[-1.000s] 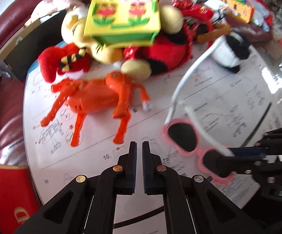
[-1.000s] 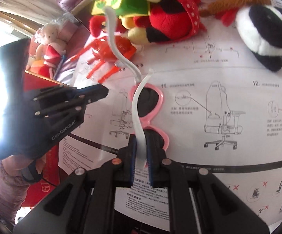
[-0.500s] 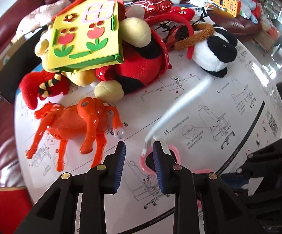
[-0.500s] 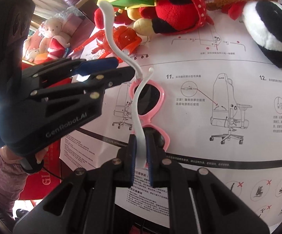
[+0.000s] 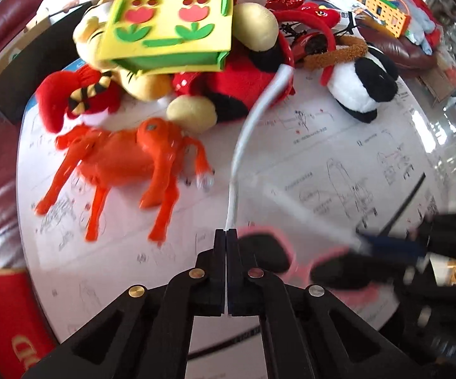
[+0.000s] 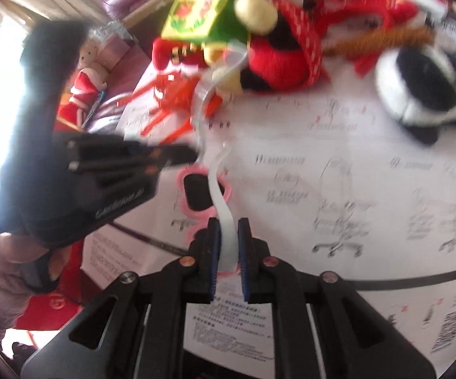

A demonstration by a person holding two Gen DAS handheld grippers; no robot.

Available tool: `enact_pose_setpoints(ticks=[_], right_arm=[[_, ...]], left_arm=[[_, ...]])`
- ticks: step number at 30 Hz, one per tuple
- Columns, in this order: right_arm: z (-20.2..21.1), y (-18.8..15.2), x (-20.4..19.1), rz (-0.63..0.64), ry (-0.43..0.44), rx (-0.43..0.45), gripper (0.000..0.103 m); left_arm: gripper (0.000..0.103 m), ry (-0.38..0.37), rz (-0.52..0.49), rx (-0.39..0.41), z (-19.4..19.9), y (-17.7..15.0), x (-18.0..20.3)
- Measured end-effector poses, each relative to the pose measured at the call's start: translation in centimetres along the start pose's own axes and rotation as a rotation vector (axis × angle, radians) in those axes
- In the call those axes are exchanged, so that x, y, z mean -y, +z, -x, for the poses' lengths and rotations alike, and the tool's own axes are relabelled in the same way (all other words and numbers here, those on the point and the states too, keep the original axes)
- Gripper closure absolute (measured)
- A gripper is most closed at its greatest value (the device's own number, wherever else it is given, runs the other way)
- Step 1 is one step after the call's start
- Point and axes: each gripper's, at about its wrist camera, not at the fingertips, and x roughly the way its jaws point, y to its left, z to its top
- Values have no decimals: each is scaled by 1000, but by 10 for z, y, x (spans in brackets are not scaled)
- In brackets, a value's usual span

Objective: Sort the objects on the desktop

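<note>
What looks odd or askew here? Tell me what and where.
The pink sunglasses lie on the instruction sheet with both white temples splayed open. Each is pinched by a gripper, left gripper and right gripper. The foam house sits tilted atop the plush pile.

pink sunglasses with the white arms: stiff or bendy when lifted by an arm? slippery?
Likely bendy: the sunglasses' white arms are thin, long and curved. Probably light, being a slim plastic frame. Possibly prone to pivot or slip, since the left hand-held gripper pinches only an arm's end and the right hand-held gripper straddles the other arm.
</note>
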Motion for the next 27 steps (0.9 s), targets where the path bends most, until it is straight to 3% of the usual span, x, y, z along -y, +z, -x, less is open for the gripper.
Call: enact_pose_setpoints(ticks=[10, 18, 20, 22, 27], right_arm=[[7, 11, -3, 7, -74, 56, 92], [0, 7, 21, -96, 8, 18, 92], [1, 6, 23, -101, 22, 14, 92], [2, 7, 26, -104, 32, 12, 92], [1, 11, 36, -103, -3, 18, 94]], left_arm=[[103, -2, -60, 84, 18, 9, 5], [102, 46, -171, 32, -10, 36, 31], [94, 51, -209, 28, -14, 40, 40], [76, 36, -226, 16, -18, 42, 45], [74, 28, -211, -49, -33, 44, 43]])
